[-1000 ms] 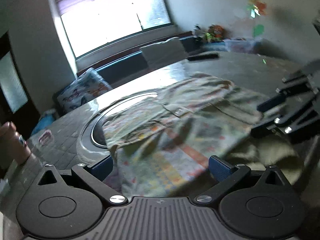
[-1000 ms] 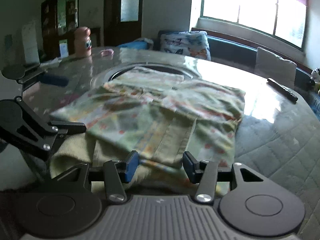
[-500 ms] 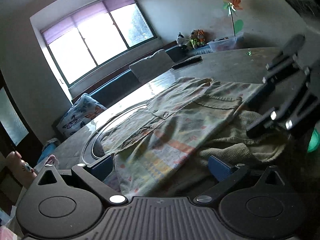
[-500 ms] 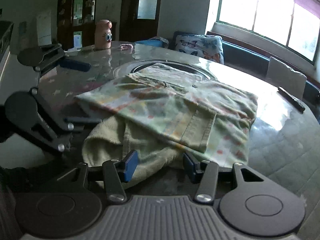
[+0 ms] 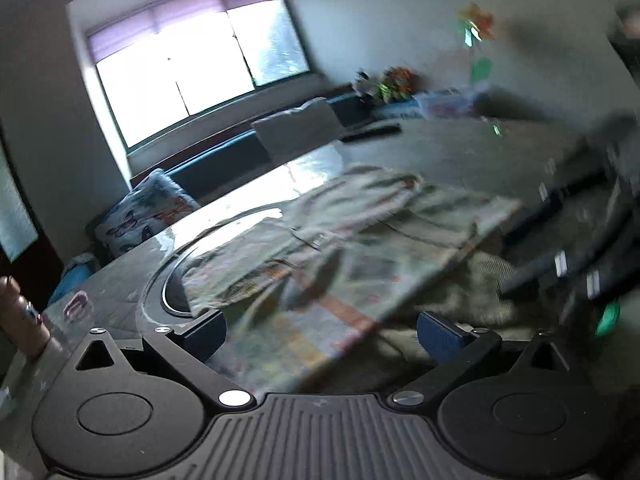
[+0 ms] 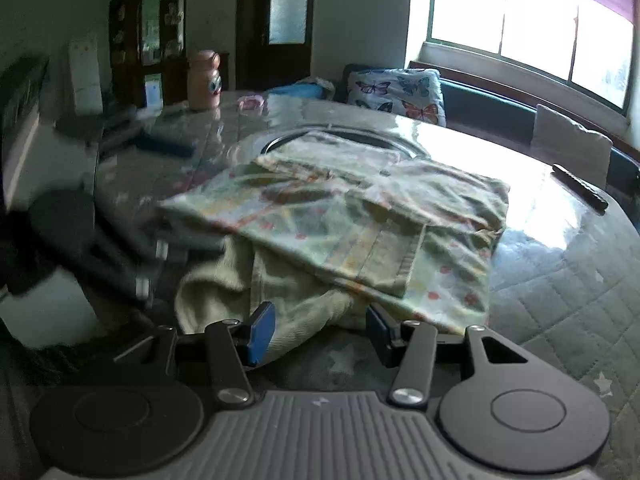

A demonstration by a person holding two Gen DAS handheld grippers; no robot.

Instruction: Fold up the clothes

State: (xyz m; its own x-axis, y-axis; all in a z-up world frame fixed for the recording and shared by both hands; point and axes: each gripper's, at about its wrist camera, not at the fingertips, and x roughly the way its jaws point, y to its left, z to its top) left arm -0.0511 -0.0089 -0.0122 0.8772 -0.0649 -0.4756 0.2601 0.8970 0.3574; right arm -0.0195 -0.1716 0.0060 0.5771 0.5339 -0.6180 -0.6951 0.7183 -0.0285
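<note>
Round table with a grey quilted cover under clear glossy sheeting point(image 6: 560, 280); a folded pale-green printed shirt point(image 6: 360, 216) lies flat on it, partly over the dark ringed inset at the table's centre point(image 6: 280, 142); beneath the shirt's near edge a pale yellow-green ribbed garment point(image 6: 224, 288) bulges out toward the right gripper.

Right gripper point(image 6: 320, 330) — black frame, blue pads — jaws about half apart, nothing pinched; the ribbed cloth sits just ahead of and between the pads, contact not clear. Left gripper point(image 5: 322, 330) also black with blue pads; jaws wide apart; the shirt's near corner point(image 5: 296, 344) lies in the gap, pads not pressing on it as far as the blurred frame shows. Each gripper appears in the other's view as a dark smeared shape: left one at the shirt's left side point(image 6: 120, 248), right one at the far right point(image 5: 580, 248).

Elsewhere: a black remote control point(image 6: 580, 188) on the table's far right; a peach-coloured bottle with a cartoon eye point(image 6: 204, 80) at the far edge; a butterfly-print cushion point(image 6: 396, 92) on the dark bench under the bright window point(image 6: 532, 24).
</note>
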